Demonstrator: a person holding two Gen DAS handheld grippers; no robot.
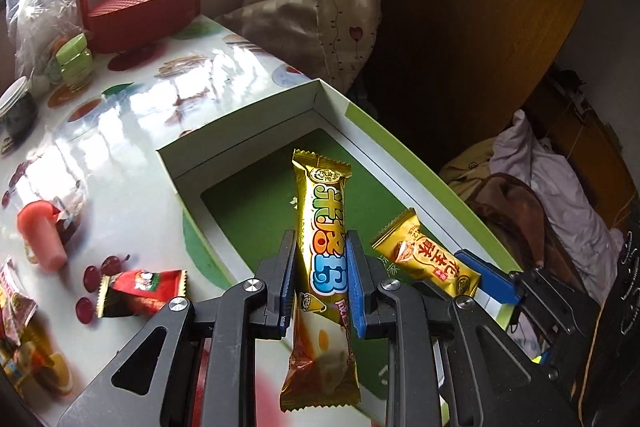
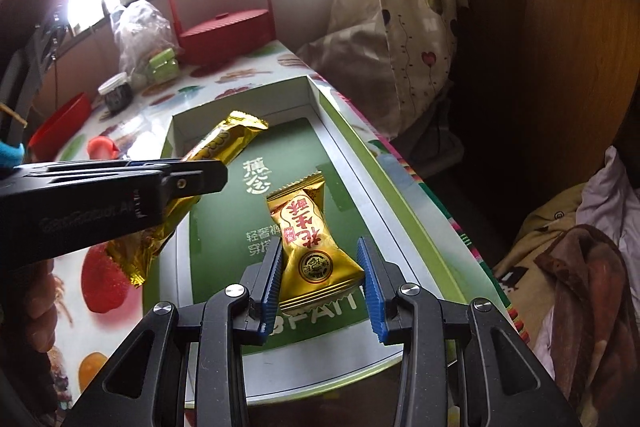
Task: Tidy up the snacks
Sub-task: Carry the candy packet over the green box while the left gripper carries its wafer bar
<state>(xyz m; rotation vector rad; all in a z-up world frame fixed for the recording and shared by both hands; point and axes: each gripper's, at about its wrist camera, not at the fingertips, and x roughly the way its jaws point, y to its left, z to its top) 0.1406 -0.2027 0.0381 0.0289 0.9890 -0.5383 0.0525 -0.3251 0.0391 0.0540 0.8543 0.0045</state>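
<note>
A long gold snack bar (image 1: 320,195) with blue and orange lettering stands nearly upright in my left gripper (image 1: 322,247), which is shut on its middle above a white box with a green floor (image 1: 248,131). To the right, my right gripper (image 1: 460,279) holds a short gold candy packet (image 1: 416,251) over the same box. In the right wrist view the blue pads of the right gripper (image 2: 320,259) press both sides of the candy packet (image 2: 308,227), just above the box floor (image 2: 224,227). The left gripper (image 2: 200,175) reaches in from the left with the gold bar (image 2: 232,135).
On the fruit-print table stand a red basket (image 1: 140,11), green jars (image 1: 76,59), a dark jar (image 1: 18,107) and a plastic bag (image 1: 40,11). A pink object (image 1: 40,235), a red wrapped snack (image 1: 140,291) and several other snacks (image 1: 16,307) lie at left. Bedding lies beyond the table's right edge.
</note>
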